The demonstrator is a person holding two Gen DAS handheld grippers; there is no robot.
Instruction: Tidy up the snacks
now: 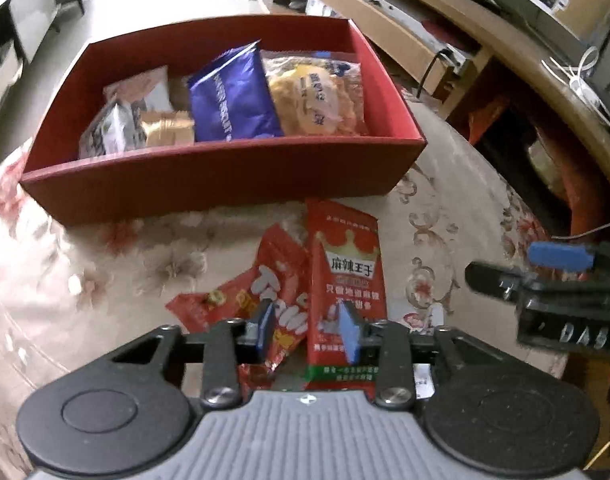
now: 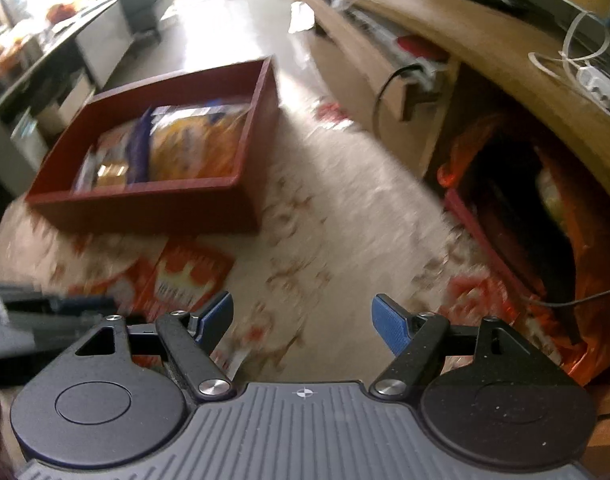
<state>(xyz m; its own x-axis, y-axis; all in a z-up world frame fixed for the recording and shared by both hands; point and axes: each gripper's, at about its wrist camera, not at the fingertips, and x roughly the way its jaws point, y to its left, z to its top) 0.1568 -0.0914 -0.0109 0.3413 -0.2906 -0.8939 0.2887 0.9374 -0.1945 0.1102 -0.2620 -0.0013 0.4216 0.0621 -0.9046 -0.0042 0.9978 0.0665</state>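
A red box (image 1: 225,168) on the floral cloth holds a blue packet (image 1: 233,100), a yellow snack bag (image 1: 317,100), a gold pack (image 1: 169,128) and pale packets (image 1: 117,120). In front of it lie two red packets: a tall one with a crown (image 1: 345,264) and a tilted one (image 1: 273,284). My left gripper (image 1: 307,326) is open, its blue pads straddling the near parts of both packets. My right gripper (image 2: 303,320) is open and empty over bare cloth; it also shows in the left wrist view (image 1: 545,268). The box (image 2: 145,208) and the packets (image 2: 185,276) appear blurred in the right wrist view.
A wooden TV cabinet (image 2: 425,40) runs along the right with cables and a power strip (image 2: 597,80). An orange bag (image 2: 545,220) sits under it beside the table. The table edge curves away at the right (image 1: 525,208). Grey furniture (image 1: 33,12) stands at the far left.
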